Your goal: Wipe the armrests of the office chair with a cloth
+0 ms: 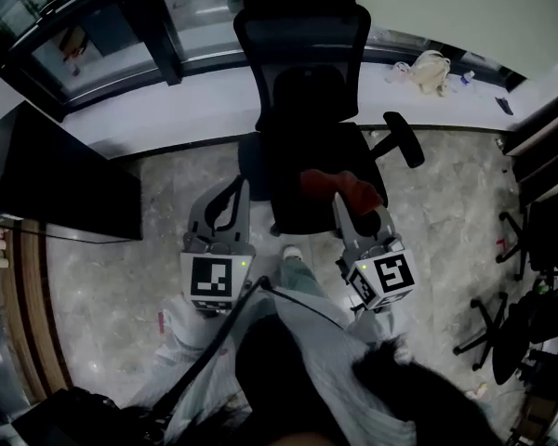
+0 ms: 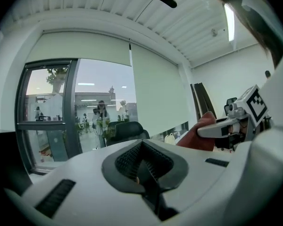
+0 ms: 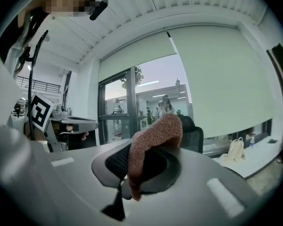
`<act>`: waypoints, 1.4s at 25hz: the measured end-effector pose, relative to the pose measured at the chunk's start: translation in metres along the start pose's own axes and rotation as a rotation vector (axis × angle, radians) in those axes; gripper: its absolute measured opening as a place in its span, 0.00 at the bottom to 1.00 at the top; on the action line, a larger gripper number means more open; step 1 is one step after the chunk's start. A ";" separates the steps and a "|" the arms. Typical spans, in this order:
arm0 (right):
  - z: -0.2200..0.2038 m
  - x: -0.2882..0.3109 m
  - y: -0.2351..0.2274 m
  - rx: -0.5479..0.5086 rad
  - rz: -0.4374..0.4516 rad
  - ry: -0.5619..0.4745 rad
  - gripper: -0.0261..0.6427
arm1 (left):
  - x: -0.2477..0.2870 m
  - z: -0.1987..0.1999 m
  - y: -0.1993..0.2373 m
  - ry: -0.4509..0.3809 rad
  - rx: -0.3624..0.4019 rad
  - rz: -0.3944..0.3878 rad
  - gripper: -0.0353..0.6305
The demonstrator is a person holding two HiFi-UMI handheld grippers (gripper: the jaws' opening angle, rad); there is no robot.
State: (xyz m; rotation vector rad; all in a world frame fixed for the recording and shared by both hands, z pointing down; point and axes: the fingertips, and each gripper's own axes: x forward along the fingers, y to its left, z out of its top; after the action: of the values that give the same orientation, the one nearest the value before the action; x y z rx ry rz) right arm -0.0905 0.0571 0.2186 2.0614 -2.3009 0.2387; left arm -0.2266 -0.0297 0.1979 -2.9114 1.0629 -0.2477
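Note:
The black office chair [image 1: 302,110] stands in front of me, its right armrest [image 1: 405,139] jutting out to the side. Its left armrest is hidden behind my left gripper [image 1: 239,186], which is shut with nothing in it; the black pads [image 2: 141,166] meet. My right gripper [image 1: 339,198] is shut on a red-brown cloth [image 1: 342,186] over the seat's front right corner. In the right gripper view the cloth [image 3: 153,142] droops over the jaws. The left gripper view catches the cloth [image 2: 200,132] and the right gripper [image 2: 231,124] at its right. Both grippers point upward, off the chair.
A dark desk [image 1: 56,179] stands at the left. A white sill [image 1: 205,96] below the windows carries a pale bag [image 1: 430,68]. Other chair bases [image 1: 516,240] crowd the right. The floor is grey stone tile [image 1: 121,277].

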 end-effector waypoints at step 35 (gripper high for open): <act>-0.308 0.223 0.035 0.087 0.554 0.725 0.08 | 0.069 -0.225 0.088 0.407 -0.244 0.182 0.06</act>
State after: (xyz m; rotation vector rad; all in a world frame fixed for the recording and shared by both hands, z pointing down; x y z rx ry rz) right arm -0.1725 -0.1151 0.5501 1.0237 -2.2906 0.9318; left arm -0.2670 -0.1359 0.4221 -3.0191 1.5008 -0.7811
